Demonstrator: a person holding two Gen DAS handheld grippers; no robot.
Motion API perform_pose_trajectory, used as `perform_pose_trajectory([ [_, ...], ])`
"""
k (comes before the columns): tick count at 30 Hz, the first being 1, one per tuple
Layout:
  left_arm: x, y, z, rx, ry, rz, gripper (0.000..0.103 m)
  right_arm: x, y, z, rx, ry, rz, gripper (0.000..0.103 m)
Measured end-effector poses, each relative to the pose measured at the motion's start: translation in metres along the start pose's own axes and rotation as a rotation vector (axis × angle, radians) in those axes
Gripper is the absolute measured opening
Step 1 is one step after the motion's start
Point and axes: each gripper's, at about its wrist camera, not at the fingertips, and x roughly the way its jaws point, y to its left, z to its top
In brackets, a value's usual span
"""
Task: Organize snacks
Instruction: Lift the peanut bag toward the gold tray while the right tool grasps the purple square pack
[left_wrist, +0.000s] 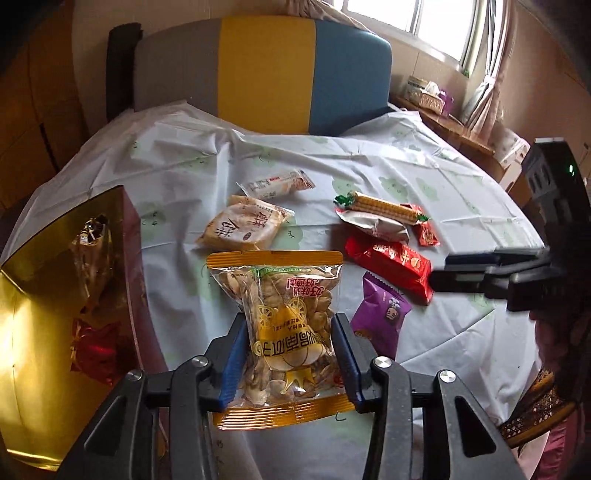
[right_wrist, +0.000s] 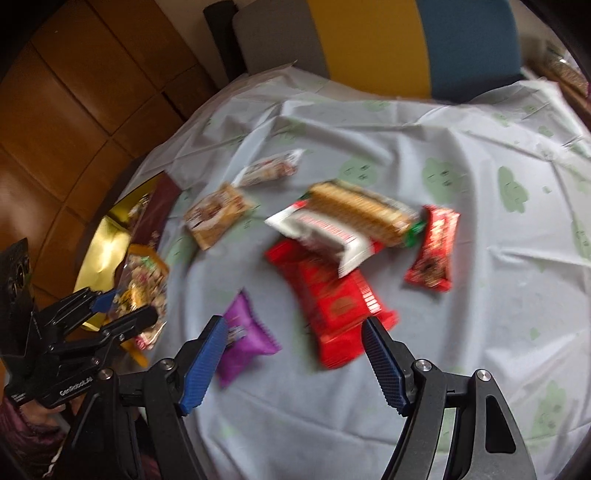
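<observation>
- Left wrist view, far left of the frame: a gold-lined box (left_wrist: 40, 332) stands open at the table edge, with a red-wrapped sweet (left_wrist: 94, 350) and a clear-wrapped one inside.
- Lower centre: the left gripper (left_wrist: 290, 354) is clamped on a clear bag of seeds (left_wrist: 284, 325) with orange ends; both blue pads press its sides, and the bag sticks out over the table (left_wrist: 424, 177).
- Upper centre: a beige cake packet (left_wrist: 242, 227) and a small white packet (left_wrist: 277, 182) lie beside each other.
- Right of centre: a striped biscuit roll (left_wrist: 382, 208), a red packet (left_wrist: 393, 264) and a purple packet (left_wrist: 380, 315) lie close together.
- Right wrist view, blurred, lower centre: the right gripper (right_wrist: 293, 365) hangs with jaws wide and nothing between the pads, just over the purple packet (right_wrist: 245, 332) and the red packet (right_wrist: 334, 306).
</observation>
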Motion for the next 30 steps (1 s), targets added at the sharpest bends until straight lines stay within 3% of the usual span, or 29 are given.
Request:
perform_pose_trajectory([
  [7, -0.026, 0.015, 0.0, -0.049, -0.065, -0.01, 0.045, 0.029, 0.029, -0.022, 0.035, 0.056, 0.055, 0.075],
  [13, -0.045, 0.036, -0.008, -0.115, -0.104, -0.002, 0.045, 0.045, 0.037, -0.019, 0.113, 0.022, 0.034, 0.074],
  [15, -0.052, 0.045, -0.011, -0.139, -0.119, -0.001, 0.045, 0.05, 0.039, -0.015, 0.132, 0.009, 0.021, 0.062],
  [17, -0.06, 0.057, -0.014, -0.173, -0.135, 0.007, 0.045, 0.058, 0.042, -0.011, 0.137, 0.017, 0.008, 0.056],
  [21, -0.079, 0.094, -0.023, -0.261, -0.174, 0.05, 0.045, 0.067, 0.059, -0.008, 0.025, -0.001, -0.114, 0.046],
  [25, -0.091, 0.137, -0.032, -0.361, -0.197, 0.117, 0.045, 0.074, 0.075, -0.013, -0.115, 0.0, -0.197, 0.045],
  [30, -0.091, 0.185, -0.045, -0.498, -0.177, 0.171, 0.045, 0.079, 0.079, -0.013, -0.155, 0.02, -0.213, 0.046],
])
